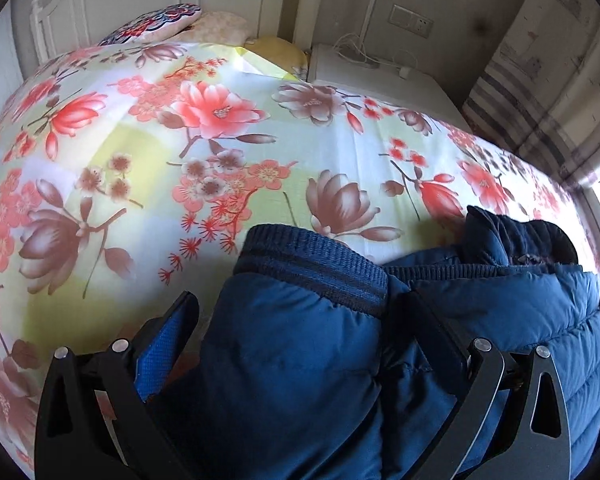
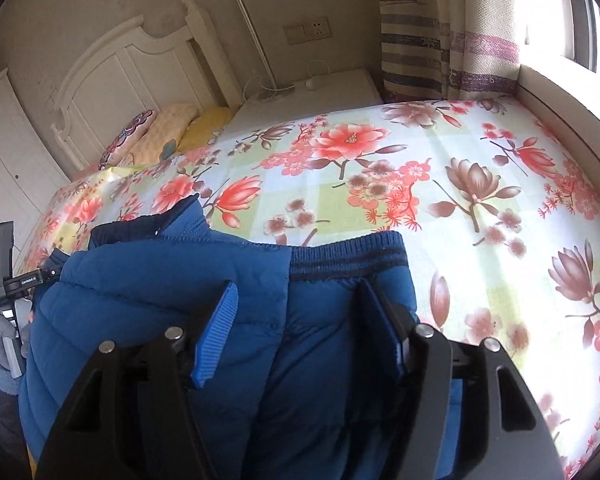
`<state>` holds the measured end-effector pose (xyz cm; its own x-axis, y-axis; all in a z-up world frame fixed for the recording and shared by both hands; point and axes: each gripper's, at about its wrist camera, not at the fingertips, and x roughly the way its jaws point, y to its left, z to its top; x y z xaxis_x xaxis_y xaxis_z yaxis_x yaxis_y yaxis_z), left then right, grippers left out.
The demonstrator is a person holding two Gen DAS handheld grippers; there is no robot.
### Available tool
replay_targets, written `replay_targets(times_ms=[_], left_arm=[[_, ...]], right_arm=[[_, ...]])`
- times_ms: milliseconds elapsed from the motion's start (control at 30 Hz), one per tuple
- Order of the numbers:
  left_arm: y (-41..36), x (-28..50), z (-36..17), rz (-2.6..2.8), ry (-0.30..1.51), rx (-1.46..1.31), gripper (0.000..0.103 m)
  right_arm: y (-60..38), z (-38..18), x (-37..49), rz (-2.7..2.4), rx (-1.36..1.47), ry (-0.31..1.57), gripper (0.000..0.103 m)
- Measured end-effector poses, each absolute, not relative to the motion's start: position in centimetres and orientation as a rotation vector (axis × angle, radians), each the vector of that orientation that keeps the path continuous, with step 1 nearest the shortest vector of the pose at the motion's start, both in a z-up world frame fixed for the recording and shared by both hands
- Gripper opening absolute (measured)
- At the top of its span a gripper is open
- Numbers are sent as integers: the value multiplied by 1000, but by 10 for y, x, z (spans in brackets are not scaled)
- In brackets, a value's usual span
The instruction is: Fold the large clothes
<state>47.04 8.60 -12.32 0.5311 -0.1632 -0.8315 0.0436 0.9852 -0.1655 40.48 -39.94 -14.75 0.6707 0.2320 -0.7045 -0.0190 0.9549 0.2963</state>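
A blue puffer jacket (image 1: 300, 360) lies on the floral bed sheet (image 1: 180, 160), with a ribbed dark cuff (image 1: 312, 268) toward the bed's middle. My left gripper (image 1: 300, 320) is open, its jaws standing wide on either side of the sleeve. The jacket's collar (image 1: 512, 236) bunches to the right. In the right wrist view the jacket (image 2: 160, 280) fills the lower left, its ribbed hem (image 2: 348, 264) between the jaws. My right gripper (image 2: 296, 312) is open, jaws wide over the jacket, blue pads (image 2: 216, 336) showing.
Pillows (image 2: 168, 132) lie at the white headboard (image 2: 140, 64). A white nightstand (image 2: 312, 96) with cables stands beside the bed. A striped curtain (image 2: 440, 40) and window sill (image 2: 560, 96) run along the right. The left gripper's handle (image 2: 8, 280) shows at far left.
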Motion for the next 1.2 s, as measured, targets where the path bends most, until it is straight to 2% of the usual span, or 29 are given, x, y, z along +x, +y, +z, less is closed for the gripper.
replay_targets(times_ms=[133, 200, 367, 433, 567, 833, 933, 1000, 1200], left_arm=[[86, 461, -110, -70, 939, -104, 99], [82, 445, -87, -39, 866, -69, 99], [30, 425, -50, -186, 809, -5, 99], [-6, 427, -60, -241, 835, 72, 99], [-44, 437, -109, -227, 956, 219, 99], [23, 450, -89, -161, 917, 106, 99], [42, 461, -104, -201, 974, 23, 99], [37, 460, -106, -190, 960, 50, 99], [39, 460, -107, -186, 947, 29, 99]], right_arm=[[-399, -145, 406, 142, 274, 845, 63], [-388, -132, 403, 52, 191, 862, 62], [-323, -91, 392, 149, 54, 769, 63], [-278, -94, 400, 238, -39, 796, 66], [-219, -140, 419, 237, -262, 923, 71], [-297, -114, 404, 124, -93, 839, 72], [-351, -136, 411, 112, 74, 905, 73], [-372, -142, 411, 179, 224, 869, 74], [-357, -145, 409, 150, 137, 858, 77]])
